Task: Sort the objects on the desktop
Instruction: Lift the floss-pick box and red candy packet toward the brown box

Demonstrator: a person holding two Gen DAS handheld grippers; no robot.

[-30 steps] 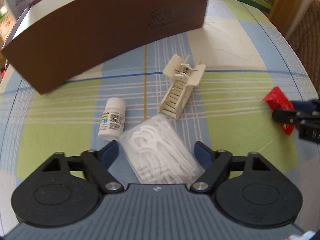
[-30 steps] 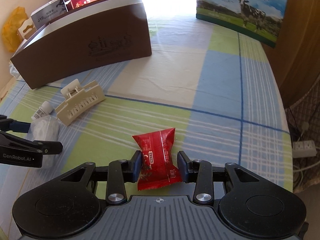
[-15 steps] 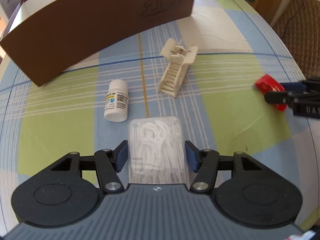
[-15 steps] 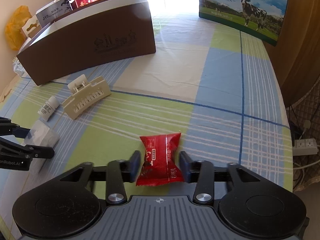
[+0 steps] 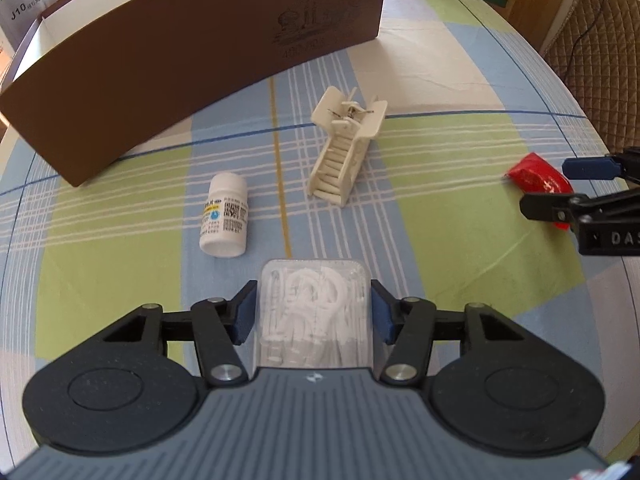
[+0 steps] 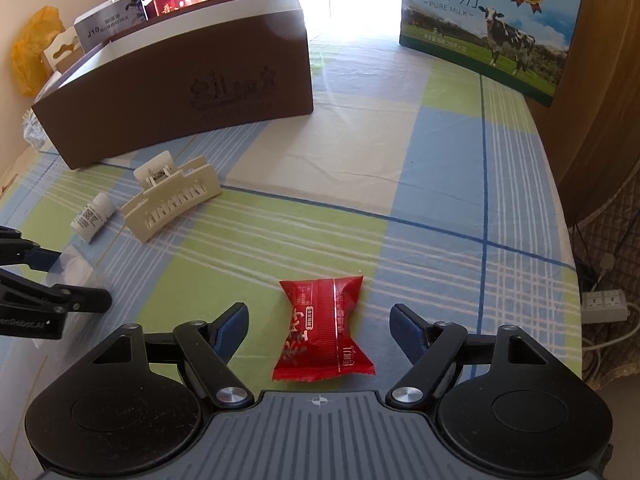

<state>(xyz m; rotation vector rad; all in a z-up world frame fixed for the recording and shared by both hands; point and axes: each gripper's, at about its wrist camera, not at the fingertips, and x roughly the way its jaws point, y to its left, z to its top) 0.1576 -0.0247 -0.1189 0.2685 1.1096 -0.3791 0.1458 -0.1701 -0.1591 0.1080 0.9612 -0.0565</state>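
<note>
my left gripper [image 5: 311,312] hugs the clear plastic floss-pick box [image 5: 314,314], right gripper [image 6: 319,324] gapes around the red foil snack packet [image 6: 323,330]; slick box could squirt out.

The right tool [image 6: 318,316] stands spread wide around a red snack packet [image 6: 325,328] lying on the checked surface [image 6: 440,208], touching neither finger. Further left lie a cream hair claw [image 6: 172,202] and a small white bottle [image 6: 93,218].

You have 1 floss-pick case [image 5: 314,308], 1 pill bottle [image 5: 224,216], 1 hair claw [image 5: 344,152], 1 red snack packet [image 6: 324,328], 1 brown box [image 6: 176,96].
</note>
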